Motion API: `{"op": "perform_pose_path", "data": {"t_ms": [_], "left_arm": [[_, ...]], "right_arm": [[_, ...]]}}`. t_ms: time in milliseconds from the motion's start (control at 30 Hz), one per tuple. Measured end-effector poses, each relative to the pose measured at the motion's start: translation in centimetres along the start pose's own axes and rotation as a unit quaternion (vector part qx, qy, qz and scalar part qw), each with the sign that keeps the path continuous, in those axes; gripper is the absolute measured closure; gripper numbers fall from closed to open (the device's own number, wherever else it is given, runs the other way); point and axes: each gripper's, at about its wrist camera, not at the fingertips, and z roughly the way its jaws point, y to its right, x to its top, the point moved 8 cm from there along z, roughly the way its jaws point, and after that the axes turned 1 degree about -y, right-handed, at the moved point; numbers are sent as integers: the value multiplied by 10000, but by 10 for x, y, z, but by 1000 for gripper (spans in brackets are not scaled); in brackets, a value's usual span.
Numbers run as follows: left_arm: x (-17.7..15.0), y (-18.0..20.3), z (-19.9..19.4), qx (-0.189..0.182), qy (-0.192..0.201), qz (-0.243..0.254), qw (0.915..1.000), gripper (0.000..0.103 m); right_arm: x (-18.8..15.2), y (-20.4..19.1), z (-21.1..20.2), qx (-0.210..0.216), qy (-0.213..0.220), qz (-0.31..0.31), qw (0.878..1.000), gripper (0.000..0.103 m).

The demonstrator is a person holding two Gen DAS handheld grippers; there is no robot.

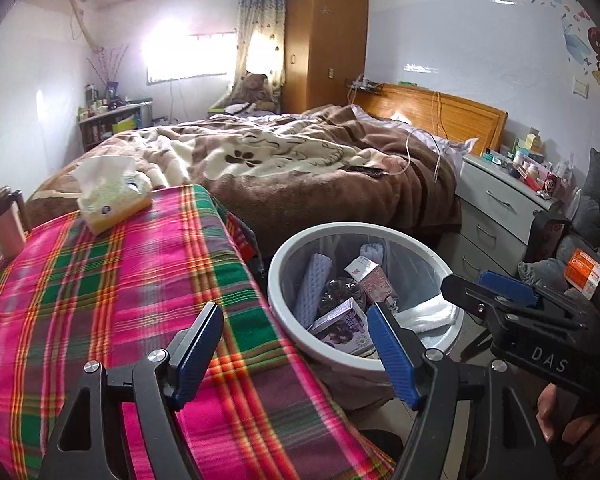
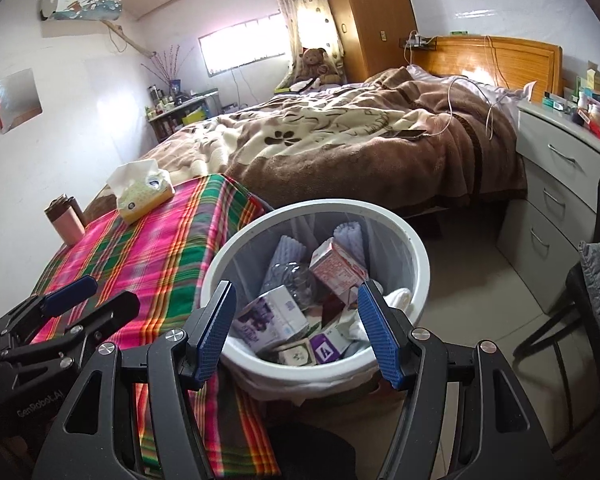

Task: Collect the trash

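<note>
A white round trash bin (image 1: 278, 300) (image 2: 320, 205) with a clear liner stands on the floor beside the table. Inside lie a purple carton (image 1: 340, 325) (image 2: 268, 317), a red-and-white carton (image 1: 370, 277) (image 2: 336, 269), a clear plastic bottle (image 2: 296, 277), foam sleeves and white tissue. My left gripper (image 1: 296, 346) hovers over the table's corner and the bin's near rim, open with nothing between its blue pads. My right gripper (image 2: 297, 330) is above the bin's near side, open and empty too. Each gripper shows in the other's view: right (image 1: 488, 286), left (image 2: 96, 300).
The table's pink-and-green plaid cloth (image 1: 120, 280) carries a tissue pack (image 1: 114, 196) and a pink tumbler (image 1: 6, 226) at its far end. A bed with a brown blanket (image 1: 300, 168) lies beyond. A white nightstand (image 2: 556, 176) and a chair (image 2: 588, 292) stand to the right.
</note>
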Motion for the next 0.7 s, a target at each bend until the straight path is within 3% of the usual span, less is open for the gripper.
{"op": "perform_pose_path", "data": {"t_ms": [133, 333, 700], "left_arm": [[-9, -6, -22, 66, 209, -132, 9997, 29], [-21, -12, -44, 563, 399, -3, 9976, 29], [-34, -24, -67, 709, 635, -196, 9953, 29]], "right_arm": [[-8, -9, -15, -75, 236, -140, 9996, 38], [-14, -24, -34, -238, 770, -386, 9960, 38], [-21, -31, -43, -81, 851, -146, 9962, 38]]}}
